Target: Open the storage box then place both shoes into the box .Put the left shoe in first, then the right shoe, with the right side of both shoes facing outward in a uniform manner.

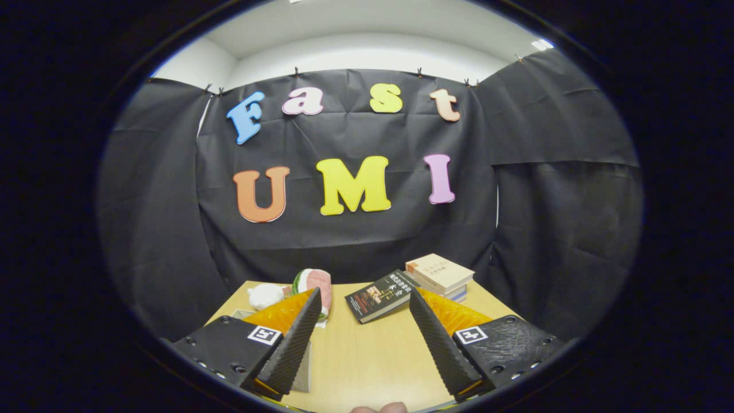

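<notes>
My gripper (364,297) is open and held above a light wooden table (367,355), with a wide gap and nothing between its fingers. Only bare tabletop lies between them. A thin grey upright edge (305,367) shows right behind the left finger (292,338); I cannot tell what it belongs to. A pale flat corner (242,314) peeks out beside the left finger's outer side.
Beyond the fingertips a black book (378,295) lies on the table, with a stack of books (441,275) behind the right finger. Near the left fingertip sit a white soft lump (265,295) and a pink-and-green striped item (314,282). Black cloth walls close the booth. A person's fingertips (379,408) show below.
</notes>
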Demonstrator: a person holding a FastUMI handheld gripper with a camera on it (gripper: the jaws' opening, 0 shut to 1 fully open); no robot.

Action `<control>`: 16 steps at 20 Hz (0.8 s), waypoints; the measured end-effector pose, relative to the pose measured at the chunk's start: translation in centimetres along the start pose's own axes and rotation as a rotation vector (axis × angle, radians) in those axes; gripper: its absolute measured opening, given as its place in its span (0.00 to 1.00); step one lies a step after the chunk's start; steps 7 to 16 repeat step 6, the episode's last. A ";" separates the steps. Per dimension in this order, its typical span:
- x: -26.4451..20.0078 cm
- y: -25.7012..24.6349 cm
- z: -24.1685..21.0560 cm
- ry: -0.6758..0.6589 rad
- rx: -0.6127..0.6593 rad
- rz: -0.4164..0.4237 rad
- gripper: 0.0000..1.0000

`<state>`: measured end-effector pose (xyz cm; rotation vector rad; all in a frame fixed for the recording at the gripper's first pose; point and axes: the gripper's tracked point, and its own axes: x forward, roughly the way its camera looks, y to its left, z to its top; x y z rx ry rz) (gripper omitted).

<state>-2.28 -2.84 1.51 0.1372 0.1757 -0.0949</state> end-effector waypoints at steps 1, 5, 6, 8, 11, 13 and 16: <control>0.0 0.2 0.1 -0.004 -0.003 0.002 0.94; 0.1 1.0 0.2 -0.009 -0.011 0.006 0.94; 0.1 1.2 0.3 -0.010 -0.011 0.006 0.94; 0.1 1.2 0.3 -0.010 -0.011 0.006 0.94; 0.1 1.2 0.3 -0.010 -0.011 0.006 0.94; 0.1 1.2 0.3 -0.010 -0.011 0.006 0.94; 0.1 1.2 0.3 -0.010 -0.011 0.006 0.94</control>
